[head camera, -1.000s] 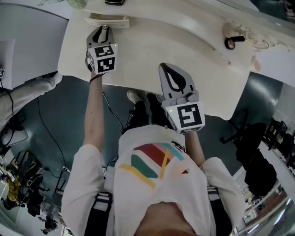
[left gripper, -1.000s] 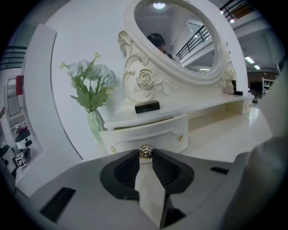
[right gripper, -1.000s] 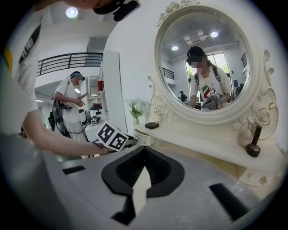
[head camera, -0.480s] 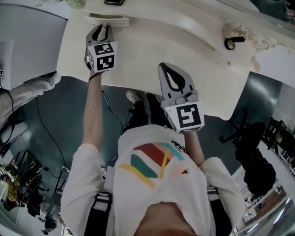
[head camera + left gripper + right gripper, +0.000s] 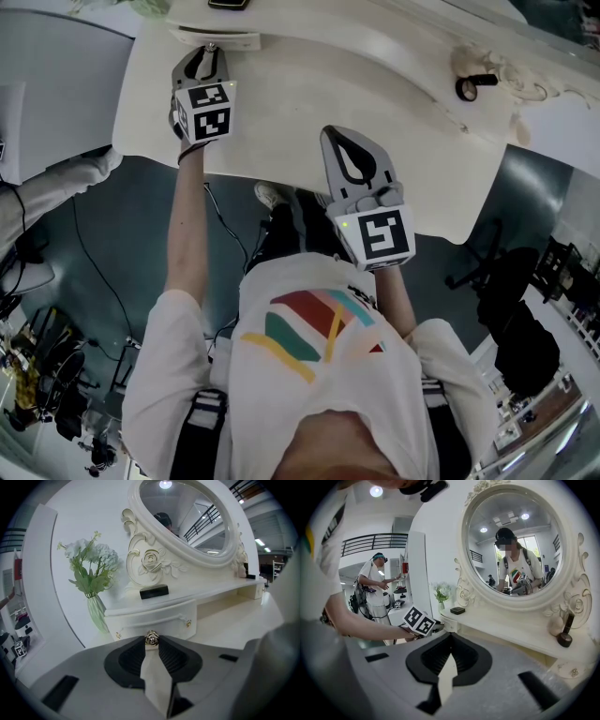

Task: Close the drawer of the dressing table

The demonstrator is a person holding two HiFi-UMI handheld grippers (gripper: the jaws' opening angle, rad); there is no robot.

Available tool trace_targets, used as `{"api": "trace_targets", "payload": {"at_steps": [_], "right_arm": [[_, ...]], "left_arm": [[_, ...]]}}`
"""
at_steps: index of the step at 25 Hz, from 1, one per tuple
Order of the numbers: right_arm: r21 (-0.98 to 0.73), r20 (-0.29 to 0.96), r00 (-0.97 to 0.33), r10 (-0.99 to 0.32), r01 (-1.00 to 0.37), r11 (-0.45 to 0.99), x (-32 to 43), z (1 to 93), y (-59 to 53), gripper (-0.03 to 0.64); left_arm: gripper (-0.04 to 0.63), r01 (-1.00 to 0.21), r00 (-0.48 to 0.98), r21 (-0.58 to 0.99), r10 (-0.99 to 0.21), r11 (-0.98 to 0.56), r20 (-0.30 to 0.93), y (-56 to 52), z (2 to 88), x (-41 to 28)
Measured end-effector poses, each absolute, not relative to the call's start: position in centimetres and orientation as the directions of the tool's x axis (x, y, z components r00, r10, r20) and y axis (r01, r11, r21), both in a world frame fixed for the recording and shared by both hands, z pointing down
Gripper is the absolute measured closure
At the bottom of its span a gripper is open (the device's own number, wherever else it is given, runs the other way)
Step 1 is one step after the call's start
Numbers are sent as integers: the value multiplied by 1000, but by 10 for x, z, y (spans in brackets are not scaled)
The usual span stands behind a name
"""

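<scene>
Left claw (image 5: 151, 645) pinches the drawer knob (image 5: 151, 638) at its tips, apparently mid-closing; next, push straight ahead. Right claw (image 5: 449, 641) closed, empty.

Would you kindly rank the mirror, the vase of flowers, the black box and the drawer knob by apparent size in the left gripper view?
1. mirror
2. vase of flowers
3. black box
4. drawer knob, smallest despite being nearest
</scene>
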State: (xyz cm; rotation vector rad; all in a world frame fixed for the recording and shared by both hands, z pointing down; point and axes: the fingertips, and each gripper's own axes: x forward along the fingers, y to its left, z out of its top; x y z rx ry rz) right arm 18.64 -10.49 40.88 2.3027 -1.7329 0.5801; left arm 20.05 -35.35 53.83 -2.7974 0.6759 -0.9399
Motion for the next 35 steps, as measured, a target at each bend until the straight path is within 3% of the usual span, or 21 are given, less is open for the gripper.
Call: {"api": "trace_targets", "payload": {"at_steps": [35], "right_arm": [[-80, 448, 246, -860, -946, -313, 203, 423, -106, 618]], "left_arm": [[512, -349, 704, -260, -435, -900, 561, -367, 550, 228]]}}
